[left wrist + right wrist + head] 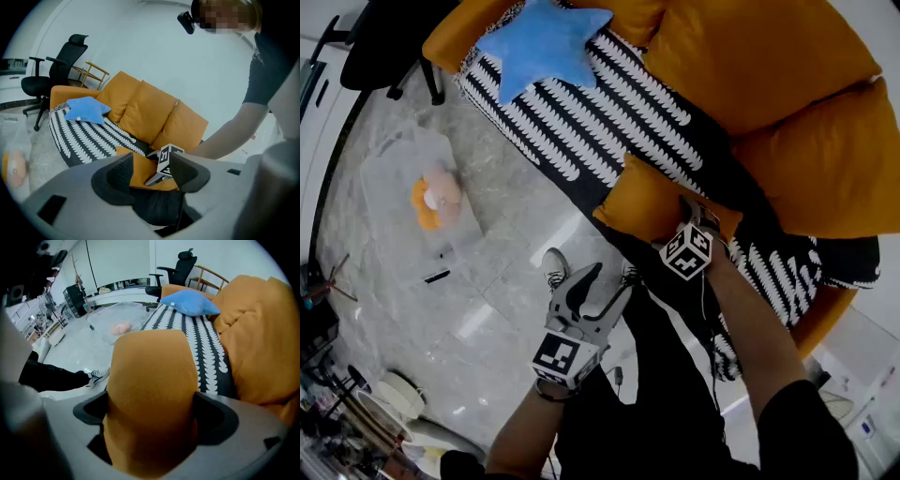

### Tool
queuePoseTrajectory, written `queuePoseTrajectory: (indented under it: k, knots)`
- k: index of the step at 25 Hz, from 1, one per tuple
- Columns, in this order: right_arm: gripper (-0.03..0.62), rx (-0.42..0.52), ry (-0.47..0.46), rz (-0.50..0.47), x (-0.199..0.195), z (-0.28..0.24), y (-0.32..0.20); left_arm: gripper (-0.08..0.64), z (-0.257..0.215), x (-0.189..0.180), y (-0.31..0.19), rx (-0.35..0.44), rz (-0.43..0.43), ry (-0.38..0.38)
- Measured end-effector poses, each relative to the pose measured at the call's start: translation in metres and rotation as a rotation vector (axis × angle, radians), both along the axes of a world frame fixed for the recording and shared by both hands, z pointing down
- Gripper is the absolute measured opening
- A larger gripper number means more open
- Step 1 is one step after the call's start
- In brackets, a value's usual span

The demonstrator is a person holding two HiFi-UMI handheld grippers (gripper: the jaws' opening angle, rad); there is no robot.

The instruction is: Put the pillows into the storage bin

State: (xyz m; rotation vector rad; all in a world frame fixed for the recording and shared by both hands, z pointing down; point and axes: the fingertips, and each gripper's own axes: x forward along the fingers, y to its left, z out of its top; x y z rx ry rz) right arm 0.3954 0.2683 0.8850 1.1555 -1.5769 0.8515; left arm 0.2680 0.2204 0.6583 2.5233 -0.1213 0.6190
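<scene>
Head view: R gripper [694, 214] centre-right, fingers clenched on orange pillow [647, 202] at front edge of sofa [787, 112]. L gripper [602, 281] lower centre, over the floor, fingers spread, nothing in them. Blue pillow [542, 42] top centre on black-and-white throw [647, 103]. Clear bin [398, 164] on the floor, upper left, well apart from both pillows. L gripper view: fingers released; orange pillow & R gripper's cube show thru the gap, centre. R gripper view: fingers grasping orange pillow, which fills mid-frame; blue pillow top centre, bin upper left.
</scene>
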Motion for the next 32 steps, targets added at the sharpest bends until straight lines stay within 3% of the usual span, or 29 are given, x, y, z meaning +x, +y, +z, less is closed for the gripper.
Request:
queuePoseTrajectory:
  k: [6,12,16,24,32]
  knots:
    - [0.57,-0.049,0.063,0.001,0.0,0.021,-0.002,0.225,0.007,-0.004,-0.002,-0.026,-0.029,-0.023]
    - [0.394,-0.063,0.045,0.033,0.002,0.015,0.0,0.225,-0.003,-0.005,-0.007,0.016,-0.025,-0.004]
    - [0.329,-0.044,0.026,0.07,0.007,-0.017,0.0,0.225,-0.028,-0.004,-0.012,0.023,-0.012,0.006]
    - [0.316,0.116,-0.007,0.206,0.011,-0.109,-0.02,0.225,-0.087,0.01,-0.031,0.076,0.015,0.076]
    - [0.318,0.413,0.014,0.35,0.024,-0.259,-0.064,0.225,-0.168,0.021,-0.049,0.179,0.069,0.166]
